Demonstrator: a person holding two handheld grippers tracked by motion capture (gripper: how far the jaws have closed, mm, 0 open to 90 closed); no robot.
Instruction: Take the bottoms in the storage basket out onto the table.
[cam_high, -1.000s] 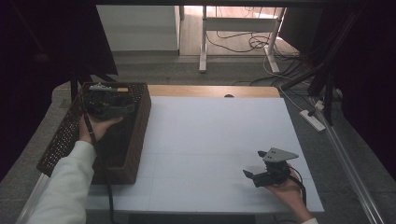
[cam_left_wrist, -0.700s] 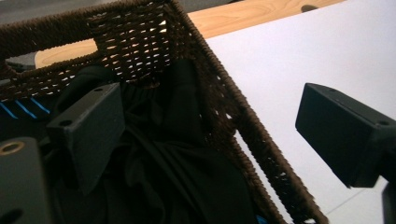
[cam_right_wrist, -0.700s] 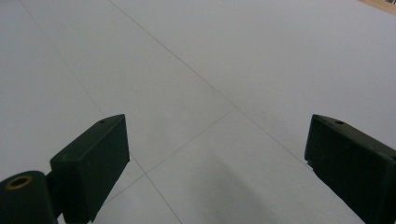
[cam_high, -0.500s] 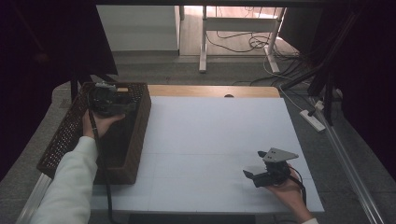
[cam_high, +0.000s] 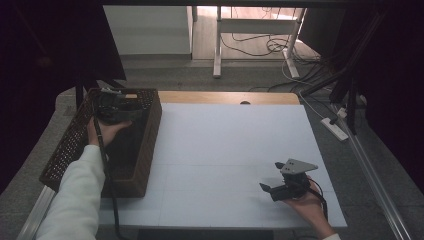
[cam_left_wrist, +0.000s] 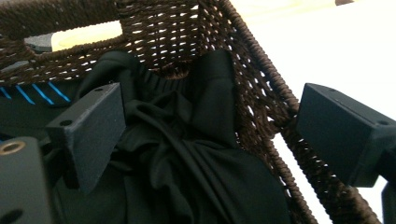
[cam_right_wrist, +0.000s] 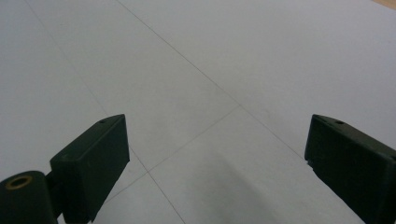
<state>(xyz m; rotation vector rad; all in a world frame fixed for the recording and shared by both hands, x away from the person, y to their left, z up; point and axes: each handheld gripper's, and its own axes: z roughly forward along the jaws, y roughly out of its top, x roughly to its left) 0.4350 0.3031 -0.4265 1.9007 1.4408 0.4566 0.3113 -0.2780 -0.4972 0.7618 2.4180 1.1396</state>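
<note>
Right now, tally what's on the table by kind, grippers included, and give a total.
Woven baskets: 1, the brown basket
Black cloths: 1, the black cloth lying in the basket
Grippers: 2, the left gripper and the right gripper, both open
White table covers: 1, the white sheet
Total: 5

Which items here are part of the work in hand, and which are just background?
In hand:
left gripper, jaws open over the basket
basket
black cloth inside it

Background:
right gripper, open above the white table
power strip
floor cables
</note>
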